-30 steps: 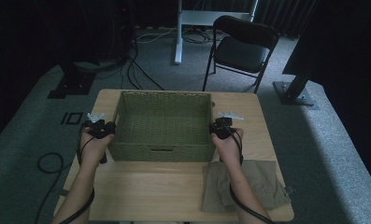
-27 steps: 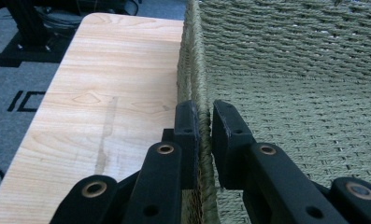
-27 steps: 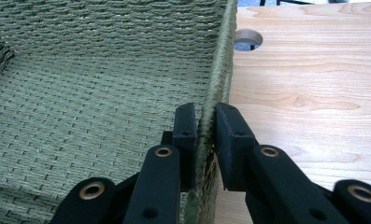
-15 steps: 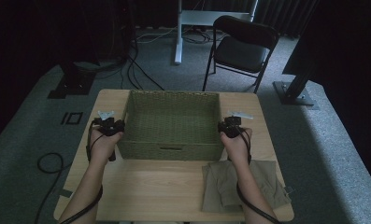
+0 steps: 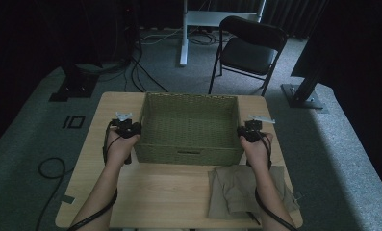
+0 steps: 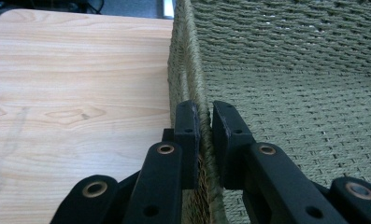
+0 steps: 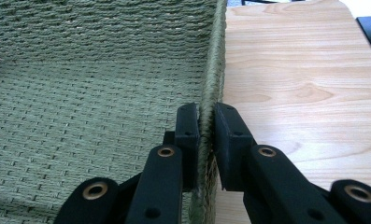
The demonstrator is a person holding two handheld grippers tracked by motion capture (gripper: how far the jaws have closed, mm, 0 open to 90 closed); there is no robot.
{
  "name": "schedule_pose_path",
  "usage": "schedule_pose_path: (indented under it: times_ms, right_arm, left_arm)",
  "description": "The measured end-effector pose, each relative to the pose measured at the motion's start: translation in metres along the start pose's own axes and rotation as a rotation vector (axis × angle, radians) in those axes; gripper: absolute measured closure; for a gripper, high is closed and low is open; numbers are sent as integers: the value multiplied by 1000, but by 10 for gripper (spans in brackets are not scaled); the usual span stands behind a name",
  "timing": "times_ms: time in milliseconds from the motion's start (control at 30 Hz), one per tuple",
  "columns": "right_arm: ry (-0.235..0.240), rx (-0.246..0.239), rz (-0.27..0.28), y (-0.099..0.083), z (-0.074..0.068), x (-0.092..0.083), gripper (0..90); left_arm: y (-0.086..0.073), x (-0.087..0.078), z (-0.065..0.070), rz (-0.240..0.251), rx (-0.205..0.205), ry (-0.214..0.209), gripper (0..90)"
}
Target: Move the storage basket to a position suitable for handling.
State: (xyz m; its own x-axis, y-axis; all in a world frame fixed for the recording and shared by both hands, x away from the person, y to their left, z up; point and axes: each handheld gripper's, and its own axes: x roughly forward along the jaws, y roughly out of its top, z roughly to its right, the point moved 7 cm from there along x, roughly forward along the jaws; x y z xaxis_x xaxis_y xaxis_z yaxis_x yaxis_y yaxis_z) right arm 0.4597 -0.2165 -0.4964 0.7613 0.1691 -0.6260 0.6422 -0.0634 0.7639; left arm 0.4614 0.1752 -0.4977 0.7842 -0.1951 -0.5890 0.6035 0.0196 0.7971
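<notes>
Bare forearms, black cables, black grippers' flat-padded fingers (image 6: 188,135) on arms with brass-ringed rivet holes.

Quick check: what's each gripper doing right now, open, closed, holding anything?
Left gripper: closed on the left wall of the woven basket.
Right gripper: closed on the basket's right wall.

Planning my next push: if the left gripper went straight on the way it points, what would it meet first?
Nothing separate: the left gripper would run along the basket wall it clamps, likely toward the far wall.
</notes>
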Motion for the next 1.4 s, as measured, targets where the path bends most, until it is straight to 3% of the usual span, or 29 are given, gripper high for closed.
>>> schedule_pose_path:
  times_ms: [300,500,900,1400]
  right_arm:
    - [-11,15,0,0,23,-6,807]
    - [-26,16,2,0,33,-8,810]
    - [-22,26,-3,-1,45,-13,811]
    - [-17,3,-7,-3,57,-18,811]
  left_arm:
    - [0,4,20,-12,11,-31,815]
    - [-1,5,32,-19,25,-25,815]
    - [-5,1,44,-28,28,-40,812]
    - [-10,-3,56,-41,30,-39,808]
